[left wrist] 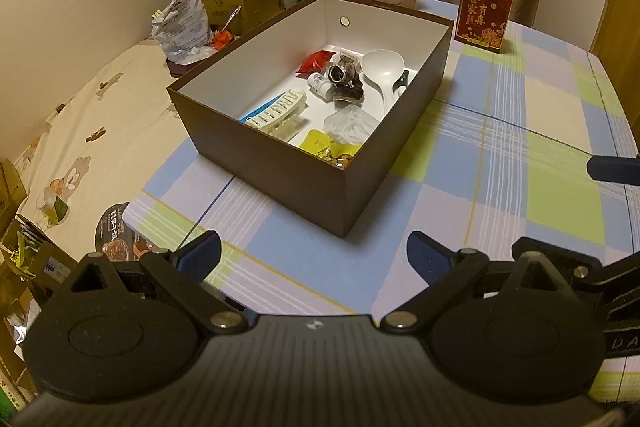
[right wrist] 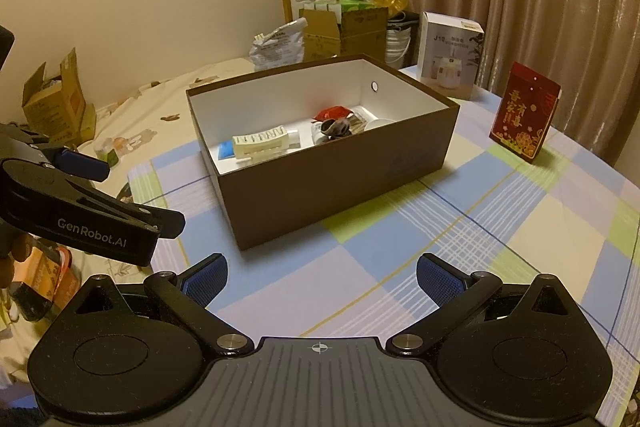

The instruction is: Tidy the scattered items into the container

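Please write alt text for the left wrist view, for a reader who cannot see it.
An open brown box on a checked tablecloth holds a white spoon, a comb-like clip and other small things. The left tongs are open and empty in front of it; a red packet stands behind.

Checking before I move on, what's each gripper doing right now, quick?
Left gripper: open, fingers spread, holding nothing.
Right gripper: open, fingers spread, holding nothing.
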`<action>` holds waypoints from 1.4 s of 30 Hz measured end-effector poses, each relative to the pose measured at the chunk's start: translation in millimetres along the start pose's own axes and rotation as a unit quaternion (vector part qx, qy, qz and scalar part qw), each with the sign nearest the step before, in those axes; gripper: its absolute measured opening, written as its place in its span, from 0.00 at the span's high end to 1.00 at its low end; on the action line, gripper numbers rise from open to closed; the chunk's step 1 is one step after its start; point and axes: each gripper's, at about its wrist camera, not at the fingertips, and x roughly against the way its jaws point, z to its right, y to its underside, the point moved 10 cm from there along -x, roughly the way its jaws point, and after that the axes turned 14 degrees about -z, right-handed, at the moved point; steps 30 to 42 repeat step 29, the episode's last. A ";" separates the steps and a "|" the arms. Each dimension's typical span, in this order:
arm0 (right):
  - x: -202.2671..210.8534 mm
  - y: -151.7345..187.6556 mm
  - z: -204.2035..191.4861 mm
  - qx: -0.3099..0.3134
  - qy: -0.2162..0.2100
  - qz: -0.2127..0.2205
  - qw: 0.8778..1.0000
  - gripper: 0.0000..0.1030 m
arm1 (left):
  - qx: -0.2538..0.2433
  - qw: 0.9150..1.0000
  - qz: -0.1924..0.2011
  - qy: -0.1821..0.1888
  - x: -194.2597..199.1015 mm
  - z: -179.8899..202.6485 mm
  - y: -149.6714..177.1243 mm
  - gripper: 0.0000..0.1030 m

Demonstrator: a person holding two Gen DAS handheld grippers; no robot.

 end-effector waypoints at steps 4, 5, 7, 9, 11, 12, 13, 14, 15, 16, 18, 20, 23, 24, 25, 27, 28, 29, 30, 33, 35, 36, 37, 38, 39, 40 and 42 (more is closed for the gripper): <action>-0.6 1.1 1.6 0.001 0.001 -0.001 1.000 0.00 | -0.001 1.000 -0.001 -0.001 -0.9 2.7 0.0 0.05; -0.8 1.4 2.3 0.001 0.001 -0.001 1.000 0.00 | -0.002 1.000 -0.001 0.000 -1.0 3.3 -0.2 0.05; -1.0 1.4 2.3 0.001 0.001 -0.001 1.000 0.00 | -0.003 1.000 -0.001 -0.002 -1.2 4.0 -0.2 0.05; -1.5 1.7 2.9 0.002 0.001 -0.002 1.000 0.00 | -0.004 1.000 0.000 -0.003 -1.4 5.2 -1.0 0.05; -2.6 2.4 4.0 0.002 0.001 -0.004 1.000 0.00 | -0.003 1.000 -0.001 -0.002 -1.6 5.9 -0.9 0.05; -3.1 2.7 4.8 0.003 0.001 -0.004 1.000 0.00 | -0.004 1.000 -0.001 -0.003 -1.5 5.2 -0.9 0.05; -3.6 3.2 5.3 0.003 0.001 -0.005 1.000 0.00 | -0.003 1.000 -0.001 -0.003 -1.6 5.1 -1.0 0.05; -4.0 3.8 5.6 0.002 0.001 -0.006 1.000 0.00 | -0.003 1.000 -0.002 -0.003 -1.9 5.8 -1.0 0.05; -4.4 4.1 6.4 0.002 0.002 -0.007 1.000 0.00 | -0.003 1.000 -0.003 -0.002 -2.6 6.2 -1.6 0.05; -5.0 4.4 6.7 0.002 0.002 -0.007 1.000 0.00 | -0.003 1.000 -0.003 -0.002 -3.5 6.7 -2.2 0.05; -5.8 4.7 7.8 0.003 0.002 -0.009 1.000 0.00 | -0.003 1.000 -0.004 -0.001 -4.1 7.4 -2.5 0.05; -6.5 5.1 8.3 0.003 0.001 -0.010 1.000 0.00 | -0.005 1.000 -0.006 -0.001 -5.3 9.4 -2.5 0.05; -7.7 5.4 8.5 0.005 0.000 -0.012 1.000 0.00 | -0.009 1.000 -0.005 -0.004 -7.4 11.6 -2.4 0.05; -7.9 5.6 8.2 0.005 0.000 -0.013 1.000 0.00 | -0.010 1.000 -0.005 -0.005 -8.7 11.6 -3.0 0.05; -8.2 5.7 8.1 0.005 -0.001 -0.013 1.000 0.00 | -0.011 1.000 -0.006 -0.007 -9.2 12.0 -3.1 0.05; -8.7 5.7 8.2 0.005 -0.002 -0.013 1.000 0.00 | -0.010 1.000 -0.007 -0.007 -10.0 12.2 -3.4 0.05; -9.2 5.8 8.1 0.005 -0.002 -0.014 1.000 0.00 | -0.009 1.000 -0.008 -0.007 -10.5 11.8 -3.5 0.05; -9.5 5.8 8.0 0.005 -0.003 -0.014 1.000 0.00 | -0.007 1.000 -0.009 -0.008 -10.7 11.2 -3.4 0.05; -9.5 5.8 8.0 0.005 -0.003 -0.014 1.000 0.00 | -0.007 1.000 -0.009 -0.008 -10.7 11.2 -3.4 0.05; -9.5 5.8 8.0 0.005 -0.003 -0.014 1.000 0.00 | -0.007 1.000 -0.009 -0.008 -10.7 11.2 -3.4 0.05; -9.5 5.8 8.0 0.005 -0.003 -0.014 1.000 0.00 | -0.007 1.000 -0.009 -0.008 -10.7 11.2 -3.4 0.05; -9.5 5.8 8.0 0.005 -0.003 -0.014 1.000 0.00 | -0.007 1.000 -0.009 -0.008 -10.7 11.2 -3.4 0.05; -9.5 5.8 8.0 0.005 -0.003 -0.014 1.000 0.00 | -0.007 1.000 -0.009 -0.008 -10.7 11.2 -3.4 0.05; -9.5 5.8 8.0 0.005 -0.003 -0.014 1.000 0.00 | -0.007 1.000 -0.009 -0.008 -10.7 11.2 -3.4 0.05; -9.5 5.8 8.0 0.005 -0.003 -0.014 1.000 0.00 | -0.007 1.000 -0.009 -0.008 -10.7 11.2 -3.4 0.05; -9.5 5.8 8.0 0.005 -0.003 -0.014 1.000 0.00 | -0.007 1.000 -0.009 -0.008 -10.7 11.2 -3.4 0.05; -9.5 5.8 8.0 0.005 -0.003 -0.014 1.000 0.00 | -0.007 1.000 -0.009 -0.008 -10.7 11.2 -3.4 0.05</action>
